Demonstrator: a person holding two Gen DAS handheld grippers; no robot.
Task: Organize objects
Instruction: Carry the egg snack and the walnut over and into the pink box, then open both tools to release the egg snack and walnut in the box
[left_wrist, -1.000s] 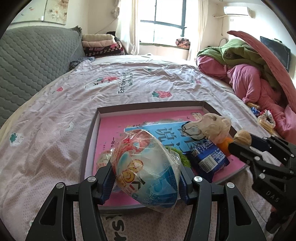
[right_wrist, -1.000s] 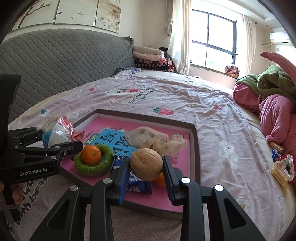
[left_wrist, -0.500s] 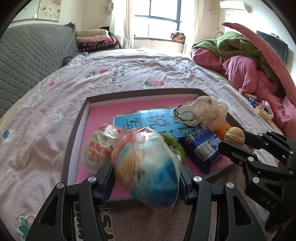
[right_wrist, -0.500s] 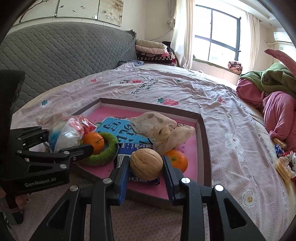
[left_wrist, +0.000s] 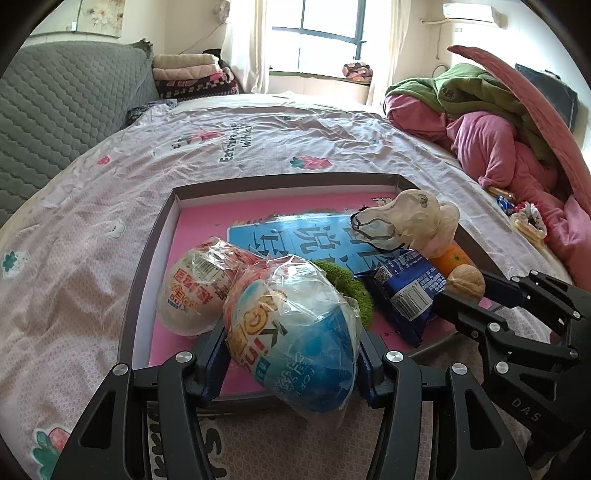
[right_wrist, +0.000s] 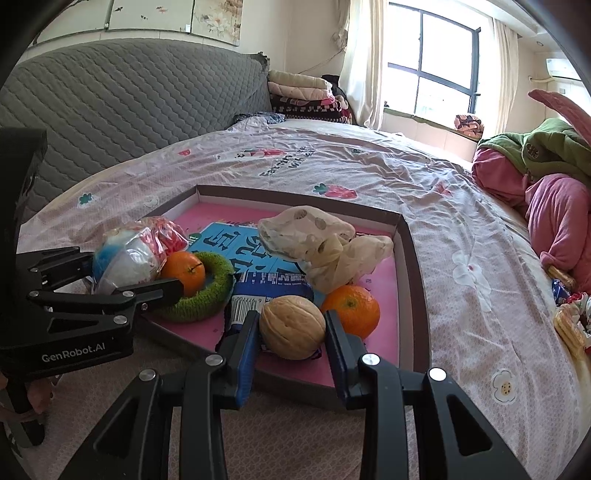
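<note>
A wide bed with a pale pink printed sheet holds a shallow tray with dark walls and a pink floor. A person stands at the near edge, holding a black two-finger tong in each hand.

The left gripper is clamped on a blue and white egg-shaped toy wrapped in clear crinkly plastic, held over the tray's near left corner. Just beyond it, a second wrapped egg, white and red, lies on the tray floor.

The right gripper is clenched on a walnut, held over the tray's near edge.

Inside the tray lie a blue book, a dark blue snack packet partly over it, and a crumpled beige plastic bag. A green knitted ring cradles one orange; a second orange sits just right of the walnut.

Pink and green bedding is heaped at the bed's right side, folded blankets are stacked near a bright window, and a grey quilted headboard runs along the left.
</note>
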